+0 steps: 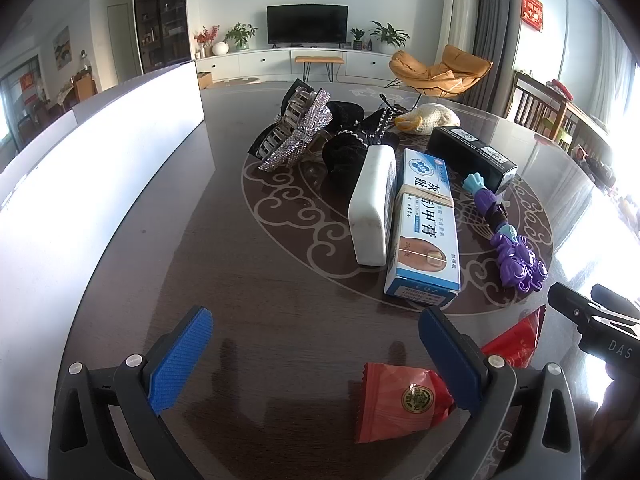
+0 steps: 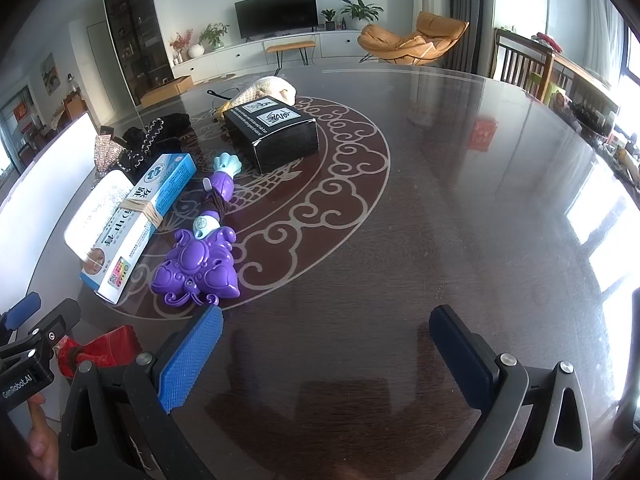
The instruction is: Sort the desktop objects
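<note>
The desktop objects lie in a loose group on the dark round table point(image 2: 460, 200), and I take the blue-and-white cream box point(image 1: 426, 224) as the landmark. Just beside its left side, touching, stands a white case point(image 1: 374, 210) on its edge. Behind these two lie a rhinestone hair claw point(image 1: 296, 128), black hair accessories point(image 1: 352, 148) and a cream knitted item point(image 1: 430, 119). To the right and behind the cream box is a black box point(image 1: 472, 156), and on its right side, near but apart, lies a purple toy figure point(image 1: 514, 242). In front of the cream box, near its close end, rests a red candy packet point(image 1: 400, 406); it touches the inner side of the right finger of the left gripper point(image 1: 316, 360), which is released, its blue pads wide apart with only table between them otherwise. A second red packet point(image 1: 516, 338) lies outside that finger. The right gripper point(image 2: 326, 354) is also spread open and holds nothing; the purple toy figure is just ahead of its left finger, and the cream box is further to the left. A large white box point(image 1: 100, 184) stands well to the left of the cream box.
</note>
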Motion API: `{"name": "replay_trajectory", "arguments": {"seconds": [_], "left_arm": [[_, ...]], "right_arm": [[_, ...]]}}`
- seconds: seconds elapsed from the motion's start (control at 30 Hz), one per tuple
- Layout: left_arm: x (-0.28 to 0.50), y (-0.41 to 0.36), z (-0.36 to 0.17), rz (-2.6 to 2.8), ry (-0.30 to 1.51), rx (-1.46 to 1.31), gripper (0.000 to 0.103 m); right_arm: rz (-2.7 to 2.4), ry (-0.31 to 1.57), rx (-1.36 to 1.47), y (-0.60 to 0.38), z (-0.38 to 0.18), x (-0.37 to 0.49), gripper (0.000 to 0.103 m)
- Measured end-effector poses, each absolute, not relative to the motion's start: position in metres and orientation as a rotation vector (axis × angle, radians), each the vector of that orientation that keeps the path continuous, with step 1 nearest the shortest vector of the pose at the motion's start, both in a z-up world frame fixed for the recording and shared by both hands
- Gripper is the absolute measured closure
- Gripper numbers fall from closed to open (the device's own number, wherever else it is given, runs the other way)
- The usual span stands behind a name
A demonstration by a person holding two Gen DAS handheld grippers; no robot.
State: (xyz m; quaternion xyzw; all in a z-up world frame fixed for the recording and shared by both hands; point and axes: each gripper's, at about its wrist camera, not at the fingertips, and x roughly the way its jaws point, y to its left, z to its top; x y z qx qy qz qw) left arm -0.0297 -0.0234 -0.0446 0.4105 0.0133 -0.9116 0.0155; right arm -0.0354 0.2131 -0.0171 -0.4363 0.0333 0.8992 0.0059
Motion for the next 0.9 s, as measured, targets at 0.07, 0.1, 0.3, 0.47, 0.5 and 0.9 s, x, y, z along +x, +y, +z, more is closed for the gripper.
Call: {"name": "replay_trajectory", "arguments": {"seconds": [0.07,0.1,0.3,0.47,0.5,0.9], "left_arm": [[-0.0297,-0.0233,-0.0446,-2.836,0.042,1.277,0.000],[-0.0293,-0.0236,-0.0447,-2.836,0.044,1.277,0.000],[-0.0290,-0.0240,-0.0446,-2.836,0.048,1.279,0.000],[-0.0290,-0.0241,-0.0446,-2.836,0.049,1.278,0.000],[-0.0291,-0.0244,-0.0446,-2.836,0.049,1.278,0.000],[-0.0290,-0.0250,-0.0449,-2.835,0.065,1.284,0.000]], "right_arm": [[2.815,0.106,-1.366,0.2135,-0.0174,-0.0360,0.000],[2.815,0.107,-1.366,0.2131,-0.0177,-0.0364,0.000],[2.815,0.108,-1.367,0.2126,-0.0179,-0.0366,0.000],[2.815,0.110,-1.371,0.2138,-0.0180,-0.0365,0.000],[2.815,0.111,-1.372,0.2127,-0.0183,-0.0365,0.000],[2.813,0.122,-1.376,0.2109,-0.0191,-0.0378,0.000]]}}
